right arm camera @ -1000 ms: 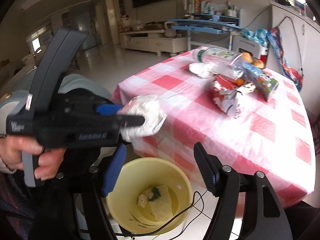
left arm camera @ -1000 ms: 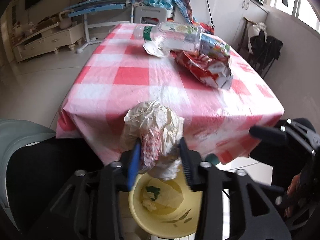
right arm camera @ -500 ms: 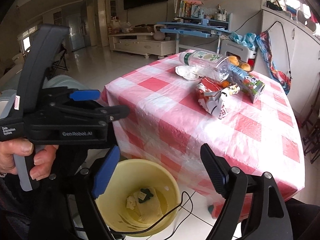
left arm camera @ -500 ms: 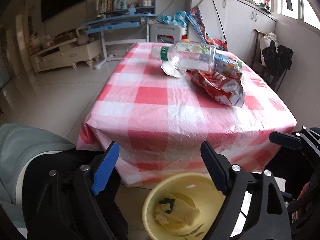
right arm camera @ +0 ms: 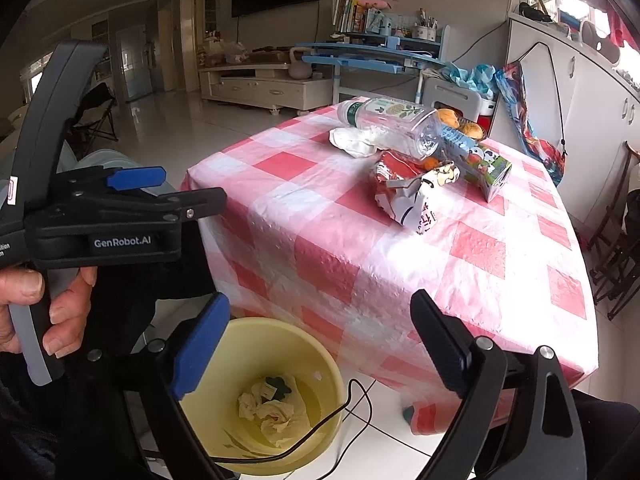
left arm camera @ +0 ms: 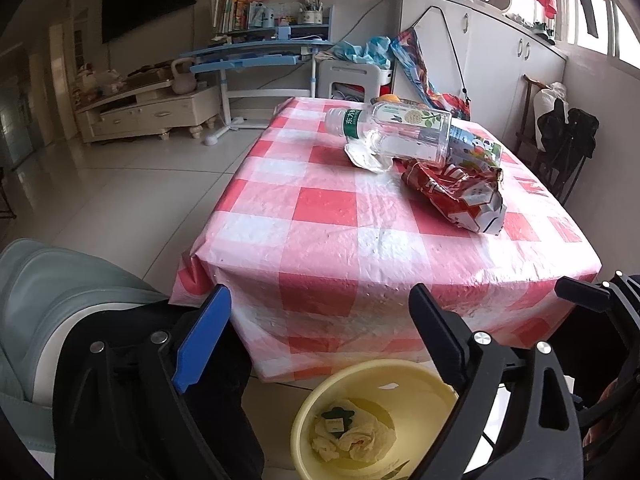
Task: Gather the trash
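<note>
A yellow bin (left arm camera: 312,412) stands on the floor below the table's near edge, with crumpled paper (left arm camera: 356,438) inside; it also shows in the right wrist view (right arm camera: 320,364). My left gripper (left arm camera: 320,336) is open and empty above the bin. My right gripper (right arm camera: 320,340) is open and empty beside it. On the red-checked table (left arm camera: 320,220) lie a clear plastic bottle (left arm camera: 396,128), a white wrapper (left arm camera: 366,156), a red snack bag (left arm camera: 460,192) and a drink carton (right arm camera: 480,164).
Oranges (right arm camera: 456,120) sit behind the bottle. A grey-green cushion (left arm camera: 60,300) is at the left. A black cable (right arm camera: 340,412) hangs over the bin's rim. Dark chairs (left arm camera: 560,152) stand to the right of the table.
My left gripper opened and let go of the crumpled paper, which now lies in the bin. Both grippers drew back and up from the table edge.
</note>
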Available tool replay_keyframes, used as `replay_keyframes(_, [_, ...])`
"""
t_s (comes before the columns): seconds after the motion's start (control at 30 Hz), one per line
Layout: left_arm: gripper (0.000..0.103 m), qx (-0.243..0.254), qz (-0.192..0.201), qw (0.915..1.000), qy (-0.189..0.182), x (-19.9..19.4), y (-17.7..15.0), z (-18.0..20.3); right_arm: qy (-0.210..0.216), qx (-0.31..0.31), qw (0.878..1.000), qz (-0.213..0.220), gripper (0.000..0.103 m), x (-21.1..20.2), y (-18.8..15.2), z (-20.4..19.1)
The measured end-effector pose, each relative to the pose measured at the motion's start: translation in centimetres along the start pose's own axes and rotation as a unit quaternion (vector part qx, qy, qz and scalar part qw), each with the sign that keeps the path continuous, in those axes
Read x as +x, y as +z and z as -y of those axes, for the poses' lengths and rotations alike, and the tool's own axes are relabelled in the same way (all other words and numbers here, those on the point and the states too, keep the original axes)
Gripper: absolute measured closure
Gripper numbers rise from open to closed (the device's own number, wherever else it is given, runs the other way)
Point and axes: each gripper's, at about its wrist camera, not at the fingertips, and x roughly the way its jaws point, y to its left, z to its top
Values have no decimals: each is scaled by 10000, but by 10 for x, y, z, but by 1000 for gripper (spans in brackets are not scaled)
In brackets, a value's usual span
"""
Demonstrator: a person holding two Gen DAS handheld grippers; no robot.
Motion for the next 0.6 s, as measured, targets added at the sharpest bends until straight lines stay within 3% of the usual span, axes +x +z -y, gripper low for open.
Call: replay_keyframes(0.6, [15,-15,23,9999,117,1,0,1,-60,-19,10000,-7,13,1,-1,0])
